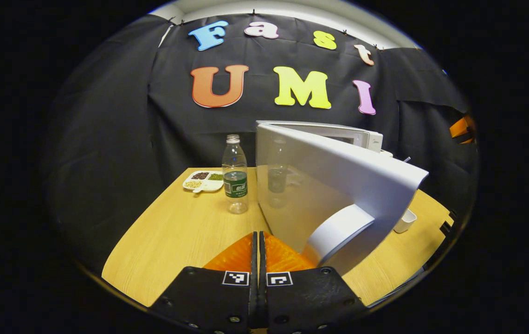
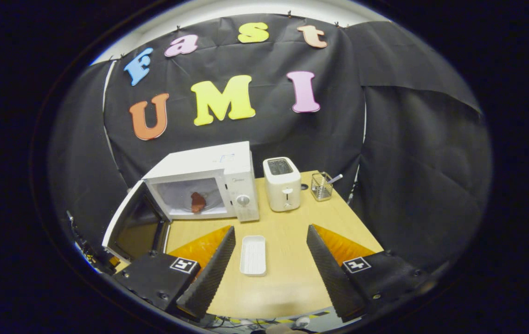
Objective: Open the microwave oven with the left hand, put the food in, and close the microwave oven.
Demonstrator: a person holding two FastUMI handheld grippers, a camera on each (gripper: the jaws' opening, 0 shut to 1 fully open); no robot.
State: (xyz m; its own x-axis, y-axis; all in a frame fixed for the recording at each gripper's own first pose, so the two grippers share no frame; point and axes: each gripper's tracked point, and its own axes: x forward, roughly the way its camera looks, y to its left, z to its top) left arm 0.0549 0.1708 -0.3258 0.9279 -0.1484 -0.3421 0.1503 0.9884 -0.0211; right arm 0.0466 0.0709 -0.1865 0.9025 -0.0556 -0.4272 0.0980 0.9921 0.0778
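The white microwave (image 2: 227, 169) stands at the back of the wooden table with its door (image 2: 127, 222) swung wide open to the left. A reddish-brown piece of food (image 2: 197, 202) lies inside the cavity. In the left gripper view the door's outer face (image 1: 334, 185) and its curved handle (image 1: 338, 229) are close ahead on the right. My left gripper (image 1: 258, 246) is shut with nothing between its fingers, just left of the handle. My right gripper (image 2: 271, 253) is open above the table's front, an empty white tray (image 2: 253, 255) lying between its fingers.
A clear water bottle (image 1: 235, 174) and a divided white dish of beans (image 1: 203, 181) stand left of the door. A white toaster (image 2: 282, 183) and a wire utensil holder (image 2: 322, 185) sit right of the microwave. Bare tabletop (image 2: 287, 269) lies in front.
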